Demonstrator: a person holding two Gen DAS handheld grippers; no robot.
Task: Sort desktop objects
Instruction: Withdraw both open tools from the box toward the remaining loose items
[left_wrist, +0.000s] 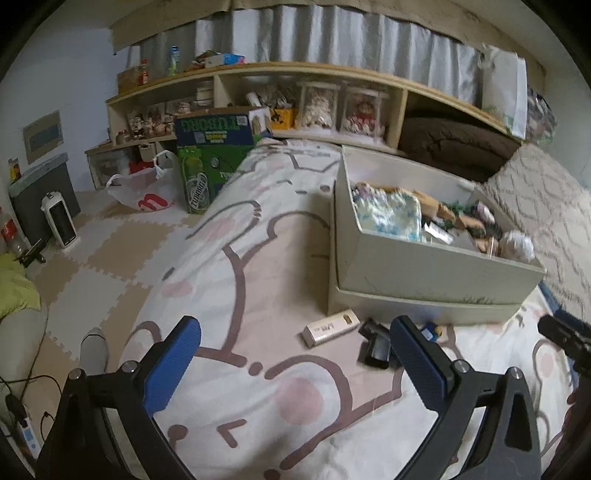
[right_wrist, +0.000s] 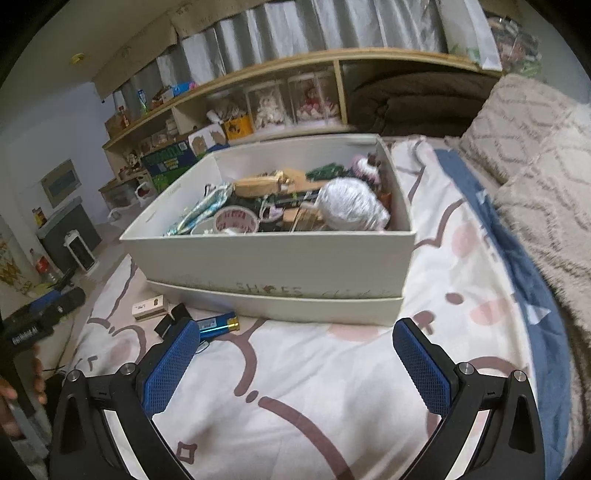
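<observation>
left gripper (left_wrist: 295, 365): held wide apart, nothing gripped.
right gripper (right_wrist: 297, 365): spread, empty.
shoe box (right_wrist: 280, 258): filled with clutter, on bedsheet (right_wrist: 332, 387).
blue lighter (right_wrist: 218, 324), small beige box (left_wrist: 331, 328), black object (left_wrist: 375, 349), possibly a clip: beside box front.

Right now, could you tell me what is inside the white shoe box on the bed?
The shoe box is full of clutter: a roll of printed tape, a white crinkly bundle, a patterned blue-and-white packet and brown cardboard pieces. Whatever lies beneath this top layer is covered.

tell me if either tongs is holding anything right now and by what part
Nothing is held: left tongs and right tongs are both open, empty, above the bedspread.
</observation>
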